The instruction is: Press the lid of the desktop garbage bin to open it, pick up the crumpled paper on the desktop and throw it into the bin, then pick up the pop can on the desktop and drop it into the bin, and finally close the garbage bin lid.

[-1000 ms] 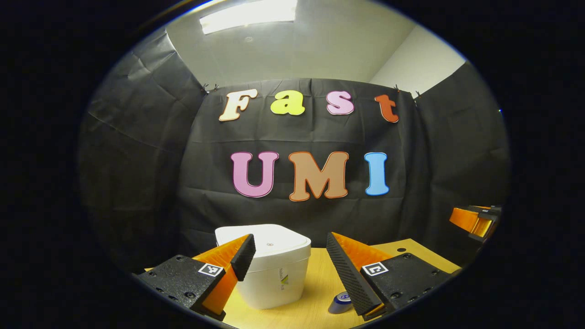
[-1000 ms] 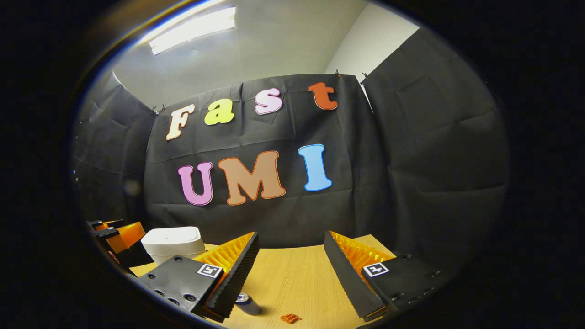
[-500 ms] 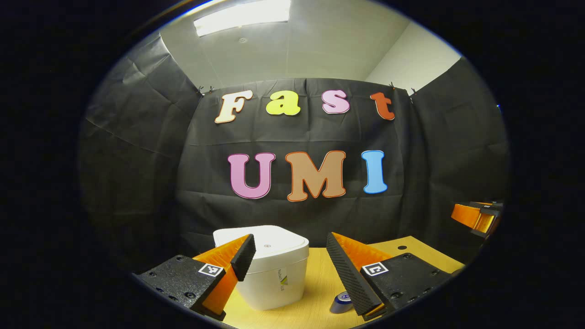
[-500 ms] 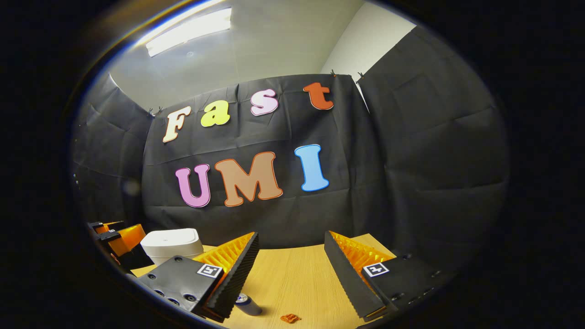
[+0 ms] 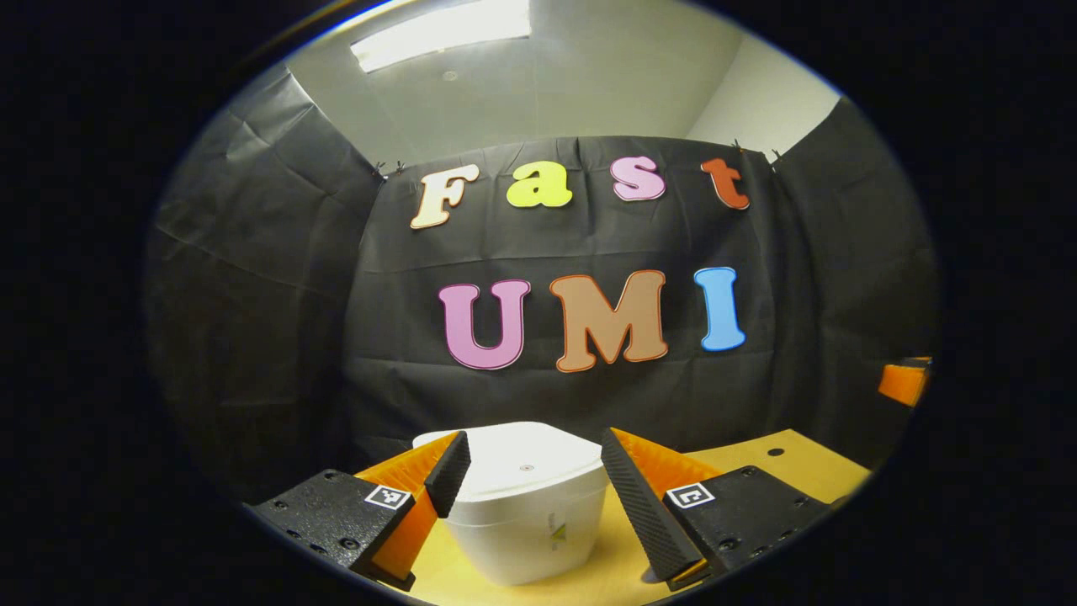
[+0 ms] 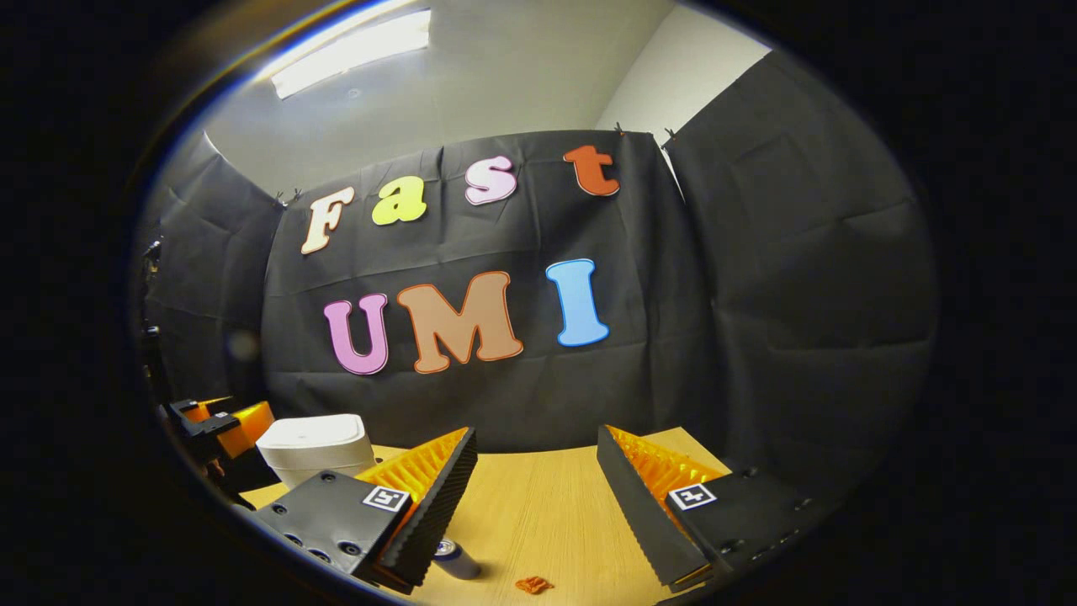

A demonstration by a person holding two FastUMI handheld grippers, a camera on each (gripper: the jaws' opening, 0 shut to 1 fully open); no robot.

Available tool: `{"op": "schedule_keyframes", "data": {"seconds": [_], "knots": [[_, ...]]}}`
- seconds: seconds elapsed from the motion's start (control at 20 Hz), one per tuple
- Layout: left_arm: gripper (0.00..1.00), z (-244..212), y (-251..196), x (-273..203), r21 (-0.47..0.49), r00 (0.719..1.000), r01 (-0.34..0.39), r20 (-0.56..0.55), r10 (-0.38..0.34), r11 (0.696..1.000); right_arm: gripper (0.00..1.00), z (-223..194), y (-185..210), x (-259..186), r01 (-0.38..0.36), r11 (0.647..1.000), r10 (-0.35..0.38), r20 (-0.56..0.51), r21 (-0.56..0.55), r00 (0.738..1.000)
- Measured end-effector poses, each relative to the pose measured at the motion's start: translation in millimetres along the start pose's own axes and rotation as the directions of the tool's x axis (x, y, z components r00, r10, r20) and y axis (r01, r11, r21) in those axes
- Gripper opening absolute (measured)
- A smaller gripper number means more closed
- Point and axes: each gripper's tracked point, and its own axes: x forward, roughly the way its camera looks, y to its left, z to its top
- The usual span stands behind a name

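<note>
Two grippers hang over a pale wooden table point(image 6: 547, 513), each with its jaws apart and holding nothing. In the left gripper view, the left gripper point(image 5: 528, 484) is lined up on the bin point(image 5: 526, 513), a white plastic tub with rounded corners and a smooth, slightly domed lid point(image 5: 522, 459) that is down. The bin stands between the spread fingers, farther off, with bare tabletop to its right running to the far edge, where the black cloth wall point(image 5: 278, 278) hangs close behind. A small dark hole point(image 5: 769, 452) marks the table near that edge.

In the right gripper view, the right gripper point(image 6: 536, 492) hovers above open wood grain. Near the bottom lies the can point(image 6: 455, 559) on its side, a dark cylinder partly hidden behind the left finger, and just right of it the small crumpled paper point(image 6: 533, 584), orange and ragged. The bin sits well off to the left, with the left gripper beside it.
</note>
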Motion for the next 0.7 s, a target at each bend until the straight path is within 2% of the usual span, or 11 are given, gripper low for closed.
{"op": "schedule_keyframes", "data": {"seconds": [0.05, 0.15, 0.2, 0.3, 0.35, 0.6, 0.65, 0.7], "knots": [[0.94, -4, 2, 6, 0.012, 1.0, -0.003, -0.006, 0.004, 1.0, 0.95, -1, -3, -1, 0.006, 1.0, -0.006, -0.001, -0.004, 1.0], [0.87, -8, 7, 19, 0.021, 1.0, -0.013, -0.01, 0.014, 1.0, 0.96, -3, -5, -2, 0.015, 1.0, -0.015, -0.01, -0.007, 1.0], [0.72, -10, 9, 24, 0.019, 1.0, -0.015, -0.012, 0.016, 1.0, 0.96, -5, -7, -4, 0.02, 1.0, -0.021, -0.015, -0.009, 1.0], [0.58, -13, 9, 33, 0.017, 1.0, -0.015, -0.014, 0.015, 1.0, 0.95, -6, -10, -5, 0.034, 0.999, -0.034, -0.023, -0.017, 0.999], [0.55, -14, 9, 38, 0.018, 1.0, -0.014, -0.015, 0.014, 1.0, 0.96, -8, -11, -6, 0.039, 0.999, -0.039, -0.026, -0.021, 0.999], [0.13, -26, 9, 55, 0.011, 0.999, -0.018, -0.033, 0.019, 1.0, 0.95, -9, -12, -8, 0.051, 0.998, -0.052, -0.031, -0.037, 0.998], [0.14, -30, 8, 58, 0.008, 0.999, -0.018, -0.04, 0.018, 1.0, 0.95, -10, -12, -7, 0.052, 0.998, -0.054, -0.034, -0.041, 0.998], [0.05, -33, 7, 60, 0.007, 0.999, -0.019, -0.047, 0.019, 1.0, 0.96, -11, -13, -7, 0.053, 0.998, -0.055, -0.038, -0.045, 0.998]]}}
